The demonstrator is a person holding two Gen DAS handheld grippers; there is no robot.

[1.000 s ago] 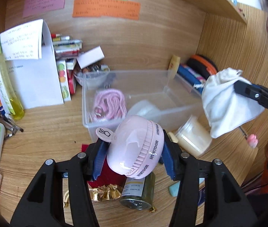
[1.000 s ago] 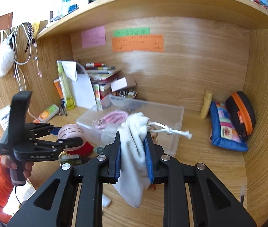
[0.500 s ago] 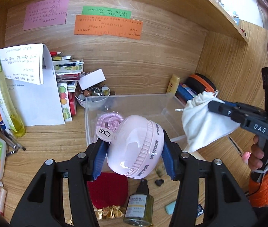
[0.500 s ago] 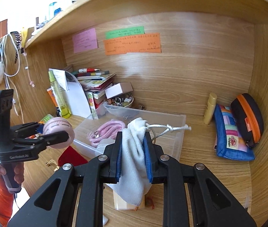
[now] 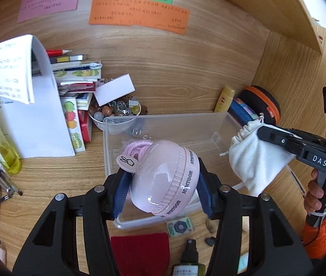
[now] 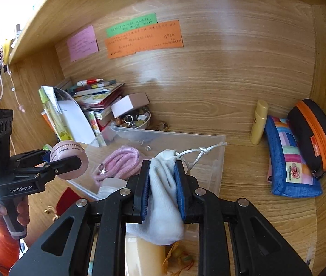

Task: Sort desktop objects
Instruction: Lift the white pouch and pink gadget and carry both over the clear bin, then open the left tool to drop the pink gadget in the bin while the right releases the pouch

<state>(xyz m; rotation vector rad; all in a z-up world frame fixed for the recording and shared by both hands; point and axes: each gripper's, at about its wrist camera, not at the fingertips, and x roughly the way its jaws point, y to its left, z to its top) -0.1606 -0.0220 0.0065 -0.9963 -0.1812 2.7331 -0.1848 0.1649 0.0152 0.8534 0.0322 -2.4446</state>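
Observation:
My left gripper [image 5: 163, 184] is shut on a round pink case [image 5: 165, 177] and holds it over the near edge of a clear plastic bin [image 5: 163, 119]. My right gripper [image 6: 163, 181] is shut on a white drawstring pouch [image 6: 163, 197] above the bin's right side [image 6: 218, 161]. A pink cord [image 6: 119, 161] lies inside the bin. The left gripper with the pink case [image 6: 68, 158] shows at the left of the right wrist view. The right gripper and the pouch [image 5: 254, 158] show at the right of the left wrist view.
A bowl of trinkets [image 5: 114, 112], stacked books [image 5: 75, 76] and a white paper stand [image 5: 34, 124] sit behind the bin on the left. A yellow tube [image 6: 258, 122], a blue patchwork pouch [image 6: 289, 161] and a black-orange case [image 6: 312, 133] stand at the right. A red cloth [image 5: 140, 253] and a small bottle [image 5: 188, 262] lie in front.
Both grippers have risen and moved forward toward the bin, each still holding its object. The pink case now hangs over the bin's near edge and the pouch over its right side.

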